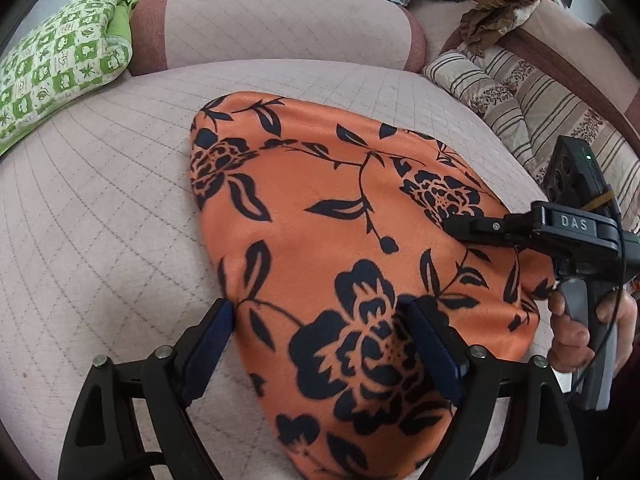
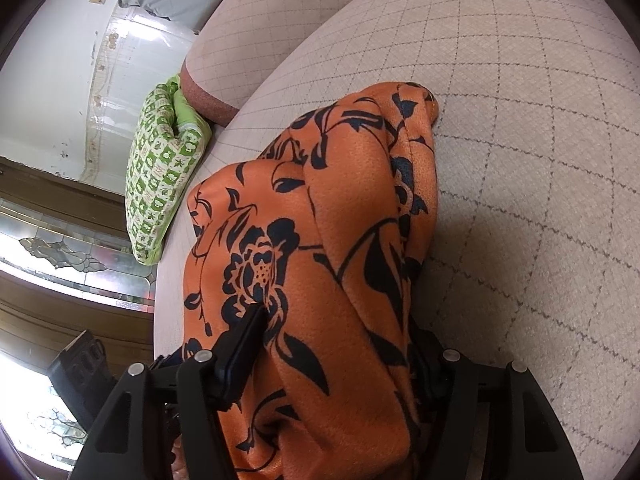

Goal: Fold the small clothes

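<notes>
Left wrist view shows the orange flowered cloth (image 1: pixel 344 232) lying on the quilted sofa seat (image 1: pixel 100 220), already doubled into a thick wedge. The left claw (image 1: pixel 320 336) is spread wide, one finger just off the cloth's left edge over bare seat and the other over the big black flower; it grips nothing. The right claw (image 1: pixel 452 226) comes in from the right side, low over the cloth, and from here its fingers look pressed together.

Right wrist view tells more: the right claw (image 2: pixel 340 344) has a bunched stack of the cloth (image 2: pixel 320 220) between its fingers and seems to be pinching it, though the far finger is mostly buried in fabric.

To do this fold well, I'd say the left claw should press or pinch the near edge flat so the layers do not slip, while the right carries its bundle over evenly, all layers together. The fabric looks slippery, and a loose grip could let it slide.

Room is good to the left and front. The green patterned pillow (image 1: pixel 60 64) sits well apart; the striped cushion (image 1: pixel 540 112) on the right is nearer.
</notes>
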